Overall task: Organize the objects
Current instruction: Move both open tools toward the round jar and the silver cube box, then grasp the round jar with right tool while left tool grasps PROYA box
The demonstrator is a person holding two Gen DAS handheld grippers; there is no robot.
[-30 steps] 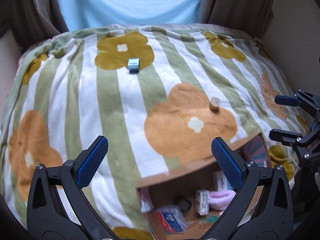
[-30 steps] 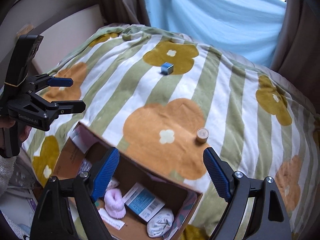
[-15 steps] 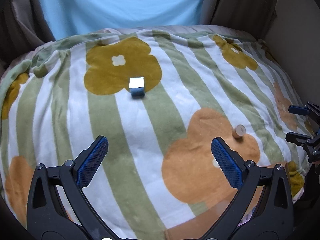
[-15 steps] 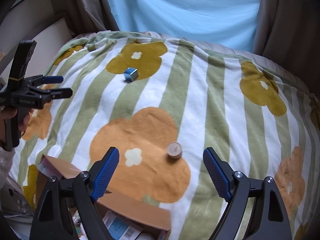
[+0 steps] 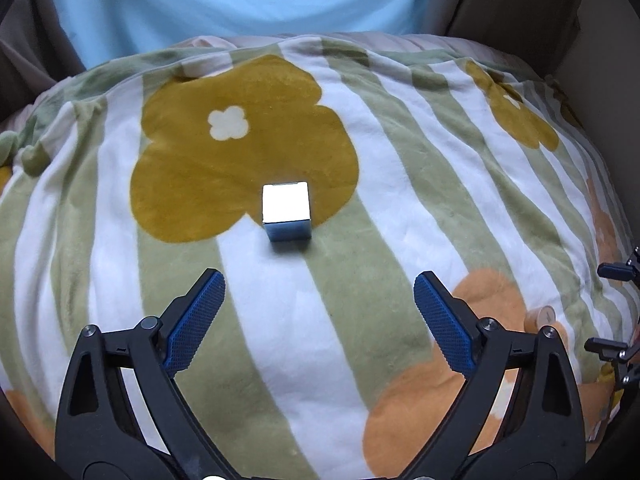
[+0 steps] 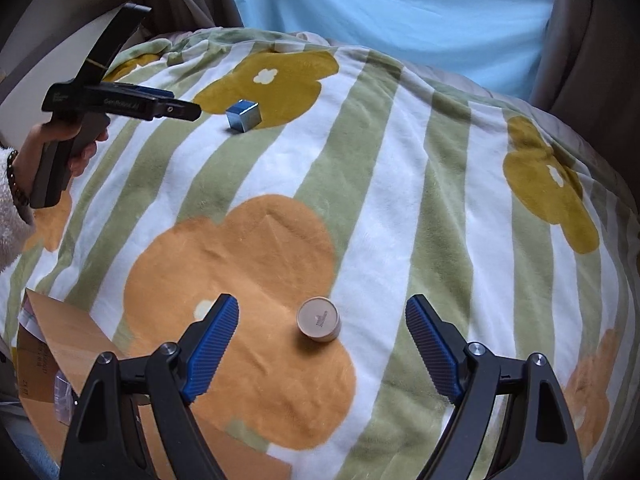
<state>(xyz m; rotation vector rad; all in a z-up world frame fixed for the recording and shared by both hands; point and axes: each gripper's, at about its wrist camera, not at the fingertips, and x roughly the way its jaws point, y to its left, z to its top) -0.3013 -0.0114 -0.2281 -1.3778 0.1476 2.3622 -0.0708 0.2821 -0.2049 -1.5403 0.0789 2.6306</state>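
Left gripper (image 5: 318,292): spread wide, nothing between the blue pads (image 5: 196,322); hovered above the blanket, aimed at the cube. Seen also from the right wrist view at far left (image 6: 176,106), gripped by a bare hand (image 6: 60,140) with a fuzzy white sleeve and bead bracelet.

Right gripper (image 6: 322,322): spread wide, nothing held; hovered low over the wooden cylinder, pads (image 6: 212,344) flanking it on either side but apart from it. Glimpsed only at the right edge of the left wrist view (image 5: 618,308) (two dark fingertips, well separated).

Metal cube (image 5: 286,211): shiny, top face glaring white in the left view, bluish in the right view (image 6: 243,115). Lay on the blanket at the near edge of a mustard flower, just beyond the left gripper's fingertips, centred between them.

Wooden cylinder (image 6: 319,319): short, pale, stood upright on an orange flower, a small mark on its top face. Visible too at the near right of the left view (image 5: 540,317).

Blanket (image 5: 360,320): fleece, green and white stripes, mustard and orange flowers, draped over a mounded surface.

Cardboard box (image 6: 52,344): brown, at near left of the right view, flap raised, contents mostly hidden (printed label on one side).

Light blue cloth (image 6: 400,4): hung at the far side, brown curtain (image 6: 592,40) beside it.
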